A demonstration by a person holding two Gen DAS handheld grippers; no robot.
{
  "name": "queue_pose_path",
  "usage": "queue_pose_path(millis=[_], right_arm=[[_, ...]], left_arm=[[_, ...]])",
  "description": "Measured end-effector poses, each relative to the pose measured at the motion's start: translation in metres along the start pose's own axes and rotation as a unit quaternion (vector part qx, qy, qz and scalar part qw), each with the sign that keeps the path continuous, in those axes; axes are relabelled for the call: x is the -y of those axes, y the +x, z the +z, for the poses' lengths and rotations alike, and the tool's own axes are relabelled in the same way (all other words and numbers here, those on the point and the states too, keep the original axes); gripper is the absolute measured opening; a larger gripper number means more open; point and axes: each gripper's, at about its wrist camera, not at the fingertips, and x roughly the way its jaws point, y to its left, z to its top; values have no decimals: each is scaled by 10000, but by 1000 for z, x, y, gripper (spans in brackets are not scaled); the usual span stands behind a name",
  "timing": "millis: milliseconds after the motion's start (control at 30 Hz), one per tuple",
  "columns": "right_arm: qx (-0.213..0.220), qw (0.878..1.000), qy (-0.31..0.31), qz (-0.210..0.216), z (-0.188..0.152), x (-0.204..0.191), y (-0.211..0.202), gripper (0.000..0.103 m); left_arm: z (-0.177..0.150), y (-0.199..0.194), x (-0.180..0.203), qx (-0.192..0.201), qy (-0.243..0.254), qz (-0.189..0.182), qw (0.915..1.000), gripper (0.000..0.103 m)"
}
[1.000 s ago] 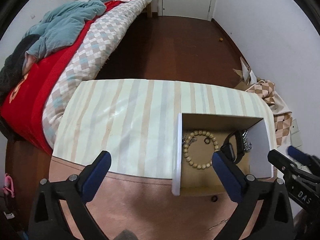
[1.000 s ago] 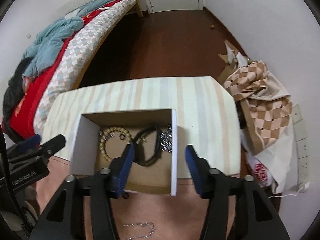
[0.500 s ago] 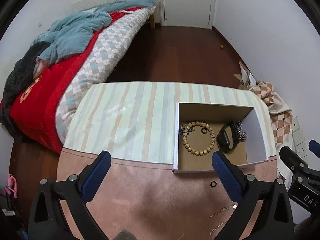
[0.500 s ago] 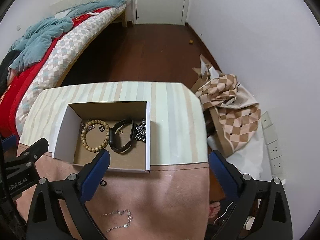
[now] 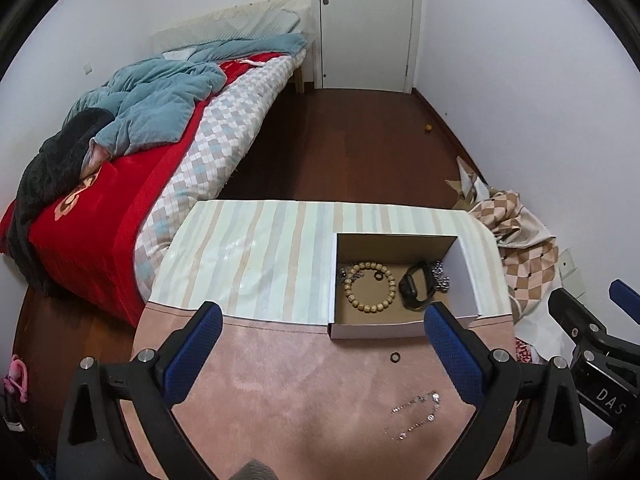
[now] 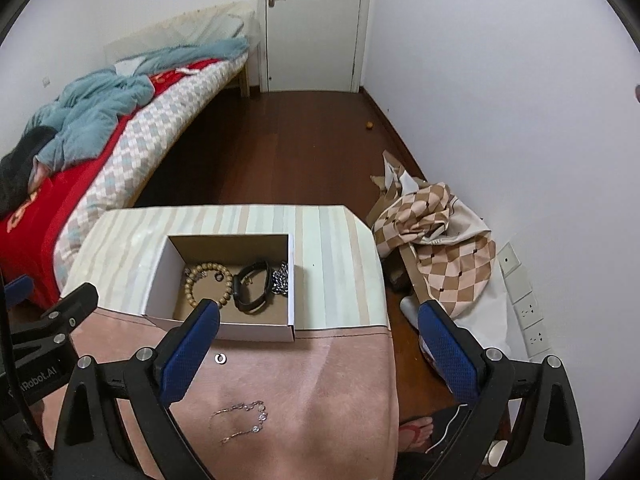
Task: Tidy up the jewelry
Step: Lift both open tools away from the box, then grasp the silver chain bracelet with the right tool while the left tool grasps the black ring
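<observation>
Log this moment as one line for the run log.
left gripper open | right gripper open | ring, chain outside box

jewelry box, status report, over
Left gripper and right gripper open, empty. Ring and chain outside box. Nothing in the way.

Both grippers' fingers [image 5: 202,354] [image 6: 192,354] spread, empty.

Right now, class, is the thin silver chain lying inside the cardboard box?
No: the thin silver chain lies on the pink cloth outside the cardboard box.
</observation>
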Motion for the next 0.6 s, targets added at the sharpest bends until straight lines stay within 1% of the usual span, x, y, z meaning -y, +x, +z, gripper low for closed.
queue_pose_path(millis=[67,133,233,300,400,500,533,567,600], right_arm=[[42,10000,45,44,0,3,-7,101],[16,9999,76,102,-3,4,-10,101],[-245,9993,134,252,-17,5,1,101],[-471,9981,160,352,-31,4,14,101],[-992,9928,235,633,-67,1,49,101],[-1293,9883,231,779,-100,-6,79,99],[-1368,9870,182,819,-111,-10,91,95],[-1427,9861,134,838,-118,-14,98,87],[-1501,9850,80,841,-127,-18,107,83]], left_arm=[[-1,-4,1,23,2,19,10000,103],[-5,-6,0,2,-17,119,9999,103],[-18,3,-4,-149,-51,294,9994,103],[-37,19,-9,-379,-64,444,9983,103],[-67,46,-15,-751,-28,657,9950,103],[-95,72,-22,-1112,-25,782,9907,103],[-102,78,-24,-1192,-25,813,9895,103],[-110,84,-26,-1284,-25,853,9880,103],[-116,89,-28,-1380,-40,873,9866,103]])
